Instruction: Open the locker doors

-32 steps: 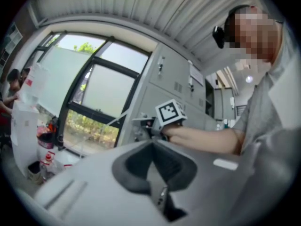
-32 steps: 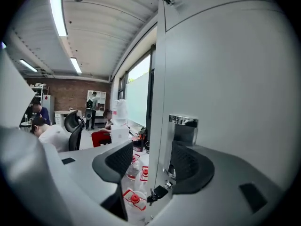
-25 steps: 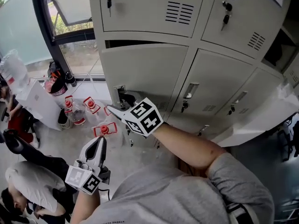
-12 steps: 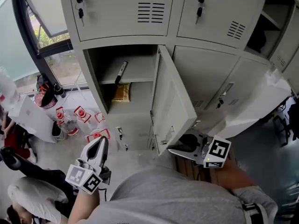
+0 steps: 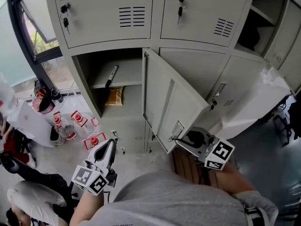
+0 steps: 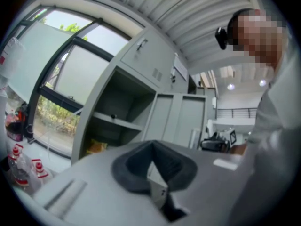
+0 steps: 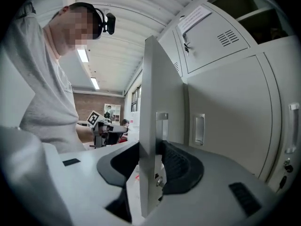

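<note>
Grey steel locker door [image 5: 171, 98] upright and half open, free edge gripped between right tongs [image 5: 180, 140] just narrowed onto it; left tongs [image 5: 109, 147] pressed together, empty, farther off at lower left.

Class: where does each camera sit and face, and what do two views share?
Head view: on the head, facing steeply down at lockers; left gripper, right gripper show.
Left gripper view: on that gripper, facing the open compartment; torso shows.
Right gripper view: along its just-closing jaws on the locker door; torso shows.
Shared: the door.
</note>
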A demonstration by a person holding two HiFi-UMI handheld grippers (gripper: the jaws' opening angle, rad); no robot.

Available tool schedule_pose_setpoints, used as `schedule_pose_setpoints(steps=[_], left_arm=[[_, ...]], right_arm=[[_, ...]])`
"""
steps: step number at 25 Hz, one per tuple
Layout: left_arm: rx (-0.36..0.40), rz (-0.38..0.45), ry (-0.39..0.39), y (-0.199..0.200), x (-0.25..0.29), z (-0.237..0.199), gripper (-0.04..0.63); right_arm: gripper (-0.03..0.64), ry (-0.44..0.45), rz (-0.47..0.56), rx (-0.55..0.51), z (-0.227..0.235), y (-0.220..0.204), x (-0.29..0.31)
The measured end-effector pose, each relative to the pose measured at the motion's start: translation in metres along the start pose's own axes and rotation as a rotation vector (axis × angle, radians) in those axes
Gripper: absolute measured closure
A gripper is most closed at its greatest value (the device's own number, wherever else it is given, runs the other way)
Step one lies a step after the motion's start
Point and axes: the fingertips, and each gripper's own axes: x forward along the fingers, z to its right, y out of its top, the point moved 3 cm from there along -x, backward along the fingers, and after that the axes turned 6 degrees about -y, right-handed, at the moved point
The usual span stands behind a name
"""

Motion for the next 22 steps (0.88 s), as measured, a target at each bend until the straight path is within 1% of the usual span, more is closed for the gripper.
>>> schedule_pose_setpoints(steps=[2,3,5,6,7,8,9,10,11,12,13,15,19,22], left_arm=[[-0.005,-0.004,-0.008,-0.002,0.002,0.003,0.591],[-0.005,-0.006,-0.012,-0.003,0.002,0.005,0.591],[0.002,-0.009,-0.017,-0.005,0.000,0.006,0.591],[0.005,-0.008,-0.016,-0.006,-0.001,0.006,0.591],[0.004,-0.007,-0.012,-0.006,-0.003,0.005,0.591],[-0.003,-0.003,-0.006,-0.007,-0.004,0.003,0.591],[-0.012,0.002,-0.001,-0.008,-0.004,0.002,0.591],[-0.019,0.008,0.001,-0.010,-0.004,0.002,0.591],[-0.023,0.013,0.000,-0.011,-0.004,0.004,0.591],[-0.025,0.019,-0.004,-0.012,-0.004,0.006,0.591],[-0.026,0.027,-0.009,-0.012,-0.004,0.009,0.591],[-0.030,0.042,-0.017,-0.013,-0.004,0.014,0.592],[-0.033,0.057,-0.003,-0.010,-0.003,0.019,0.592],[-0.035,0.076,0.012,-0.007,-0.003,0.021,0.591]], right_arm=[[0.469,-0.012,0.024,0.014,-0.001,0.000,-0.003],[0.462,-0.007,0.051,0.044,-0.002,0.000,-0.008],[0.454,0.006,0.139,0.154,0.001,0.000,-0.024],[0.454,-0.007,0.187,0.224,0.006,-0.002,-0.034],[0.454,-0.046,0.225,0.291,0.016,-0.007,-0.042],[0.464,-0.114,0.242,0.344,0.029,-0.015,-0.050],[0.504,-0.204,0.231,0.372,0.043,-0.025,-0.055],[0.542,-0.298,0.196,0.372,0.054,-0.037,-0.059],[0.570,-0.370,0.154,0.359,0.062,-0.047,-0.061],[0.587,-0.409,0.121,0.344,0.066,-0.053,-0.061],[0.595,-0.418,0.105,0.335,0.067,-0.056,-0.061],[0.597,-0.393,0.100,0.324,0.063,-0.055,-0.059],[0.597,-0.339,0.107,0.300,0.057,-0.044,-0.055],[0.597,-0.326,0.101,0.290,0.058,-0.042,-0.059]])
